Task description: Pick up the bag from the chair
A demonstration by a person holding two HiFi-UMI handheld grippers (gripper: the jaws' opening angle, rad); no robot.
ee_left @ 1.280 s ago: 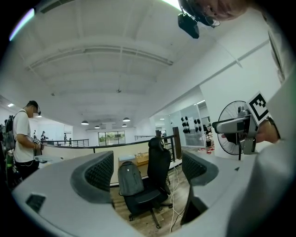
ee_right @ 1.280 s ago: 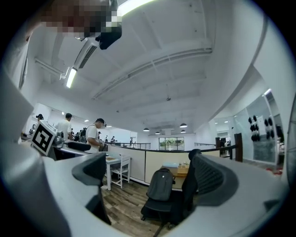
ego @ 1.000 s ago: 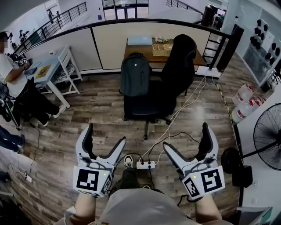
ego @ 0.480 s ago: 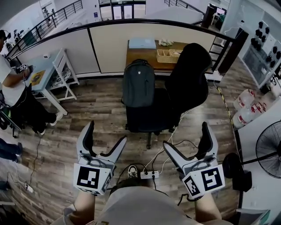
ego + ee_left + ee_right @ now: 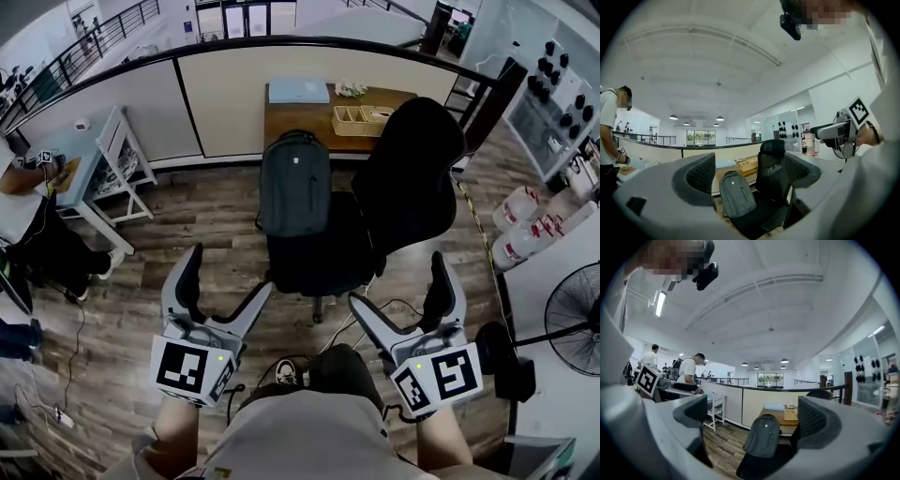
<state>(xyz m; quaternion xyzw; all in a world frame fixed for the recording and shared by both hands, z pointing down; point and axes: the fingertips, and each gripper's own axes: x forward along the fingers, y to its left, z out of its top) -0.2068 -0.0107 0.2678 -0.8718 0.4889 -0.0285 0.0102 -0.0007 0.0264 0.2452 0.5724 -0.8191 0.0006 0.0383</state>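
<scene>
Both claws: left gripper (image 5: 225,277) and right gripper (image 5: 401,281) gaping wide, empty.
Seat: grey bag (image 5: 295,183) upright at left edge of black chair (image 5: 412,178), well apart from grippers.

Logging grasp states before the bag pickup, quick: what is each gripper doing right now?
Left gripper: open, holding nothing.
Right gripper: open, holding nothing.
</scene>
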